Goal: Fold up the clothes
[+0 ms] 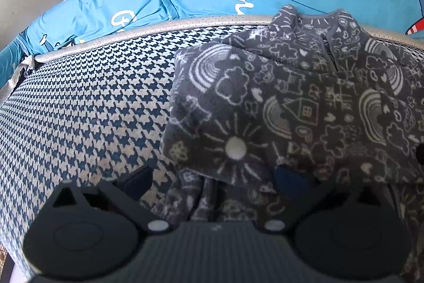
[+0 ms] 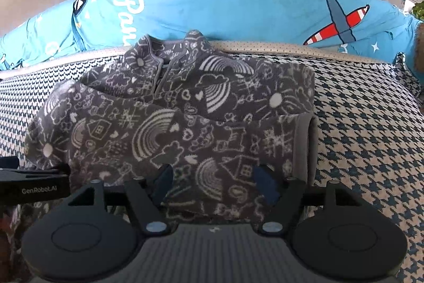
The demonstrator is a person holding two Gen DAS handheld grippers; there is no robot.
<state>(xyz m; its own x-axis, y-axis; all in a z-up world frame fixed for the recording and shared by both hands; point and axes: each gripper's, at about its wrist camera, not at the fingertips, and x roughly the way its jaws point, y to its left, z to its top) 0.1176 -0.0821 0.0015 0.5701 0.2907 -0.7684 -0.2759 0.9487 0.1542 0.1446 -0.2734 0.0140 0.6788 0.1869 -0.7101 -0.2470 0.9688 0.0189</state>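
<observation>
Grey doodle-print fleece top point(image 2: 169, 118), partly folded, collar up, on houndstooth cushion point(image 2: 371, 129)

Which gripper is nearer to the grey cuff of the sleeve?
Right. The right gripper sits just left of the grey cuff; the left gripper is at the garment's opposite edge.
</observation>
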